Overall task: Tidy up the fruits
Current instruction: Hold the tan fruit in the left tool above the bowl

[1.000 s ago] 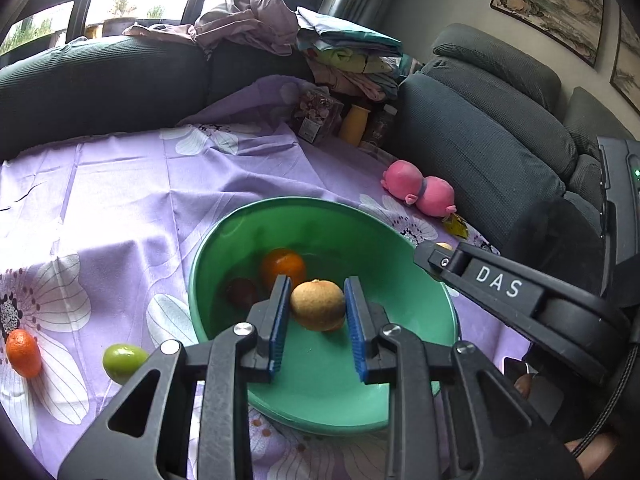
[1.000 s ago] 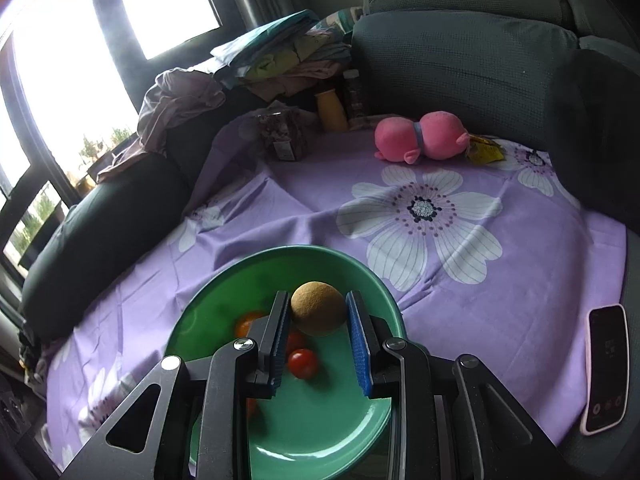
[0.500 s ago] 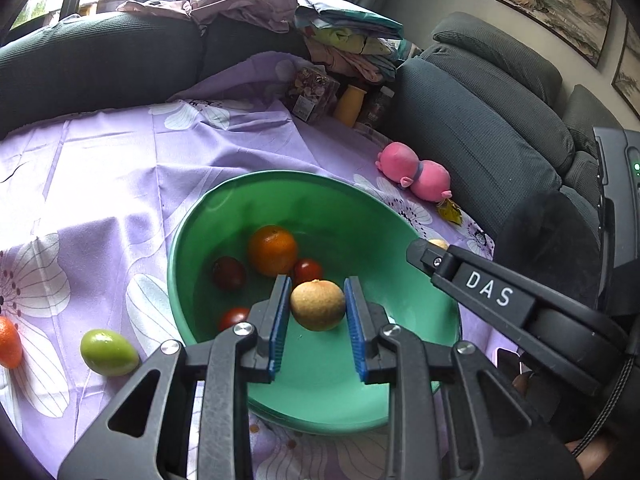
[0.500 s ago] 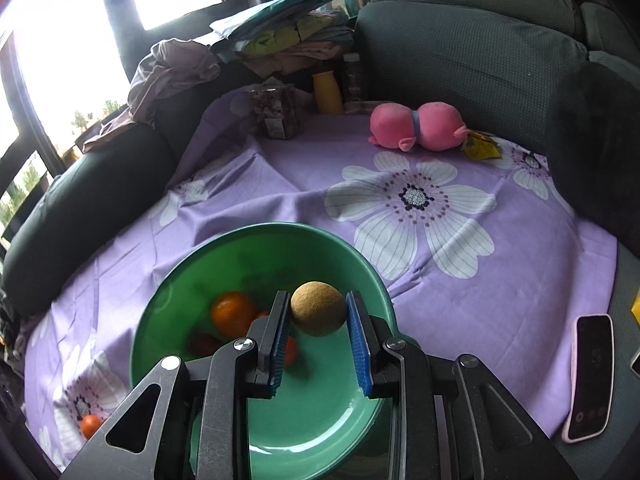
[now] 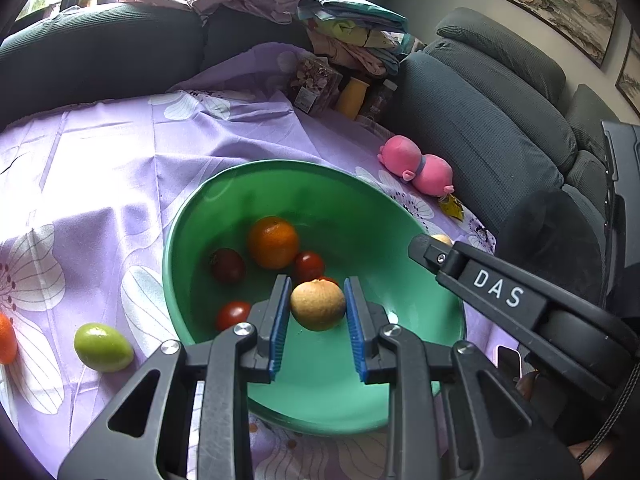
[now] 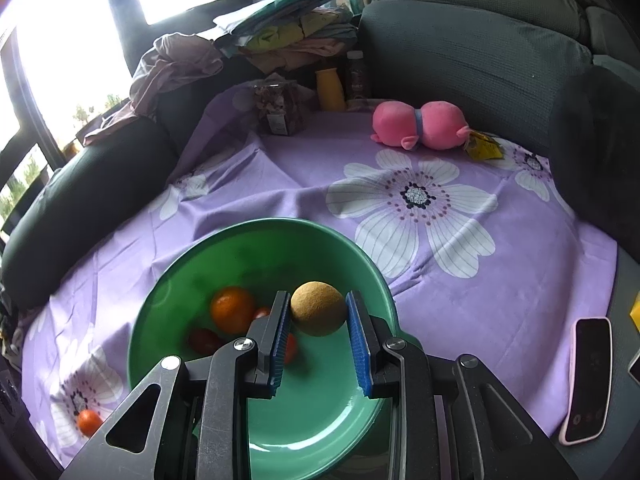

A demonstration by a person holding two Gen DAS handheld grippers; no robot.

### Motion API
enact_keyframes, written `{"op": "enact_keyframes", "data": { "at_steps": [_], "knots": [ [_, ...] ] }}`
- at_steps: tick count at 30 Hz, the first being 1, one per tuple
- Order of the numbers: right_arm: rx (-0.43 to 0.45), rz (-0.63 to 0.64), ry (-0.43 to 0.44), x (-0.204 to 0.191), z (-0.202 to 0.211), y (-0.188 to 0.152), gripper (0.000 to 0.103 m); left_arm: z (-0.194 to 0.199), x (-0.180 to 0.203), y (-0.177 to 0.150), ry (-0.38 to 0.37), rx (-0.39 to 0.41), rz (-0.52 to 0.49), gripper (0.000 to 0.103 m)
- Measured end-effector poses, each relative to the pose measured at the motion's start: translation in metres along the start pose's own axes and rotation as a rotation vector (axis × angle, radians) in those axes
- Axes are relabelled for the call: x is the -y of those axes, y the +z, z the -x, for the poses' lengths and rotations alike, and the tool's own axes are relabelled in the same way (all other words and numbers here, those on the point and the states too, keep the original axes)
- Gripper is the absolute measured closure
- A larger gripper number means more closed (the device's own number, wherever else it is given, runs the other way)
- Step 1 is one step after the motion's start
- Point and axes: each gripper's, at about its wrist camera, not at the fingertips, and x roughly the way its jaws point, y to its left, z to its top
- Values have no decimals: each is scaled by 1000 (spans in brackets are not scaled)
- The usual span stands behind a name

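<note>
A green bowl (image 5: 360, 216) sits on the purple flowered cloth and holds an orange (image 5: 273, 242) and several small red fruits (image 5: 308, 266). My left gripper (image 5: 317, 320) is shut on a tan round fruit (image 5: 317, 305) above the bowl's inside. My right gripper (image 6: 319, 330) is shut on another tan round fruit (image 6: 318, 313) over the bowl's near right rim (image 6: 380, 280). The right gripper's black body (image 5: 500, 292) shows at right in the left wrist view. A green fruit (image 5: 103, 347) and a small orange fruit (image 5: 7, 344) lie on the cloth left of the bowl.
A pink plush toy (image 6: 420, 125) lies at the back right by the dark sofa (image 6: 480, 40). A snack jar (image 6: 280, 108) and bottles (image 6: 330, 89) stand at the back. A phone (image 6: 588, 380) lies at the right edge. Another small orange fruit (image 6: 89, 422) lies left.
Both grippers have moved farther over the bowl with their fruits still held; more of the bowl's inside and its fruits now show in both views.
</note>
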Motion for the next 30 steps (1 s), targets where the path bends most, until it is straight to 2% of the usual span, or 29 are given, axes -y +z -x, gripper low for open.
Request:
{"op": "enact_keyframes", "data": {
  "at_steps": [30],
  "knots": [
    [-46, 49, -43, -6, -10, -3, 72, -3, -7, -1, 10, -12, 9, 76]
  ]
}}
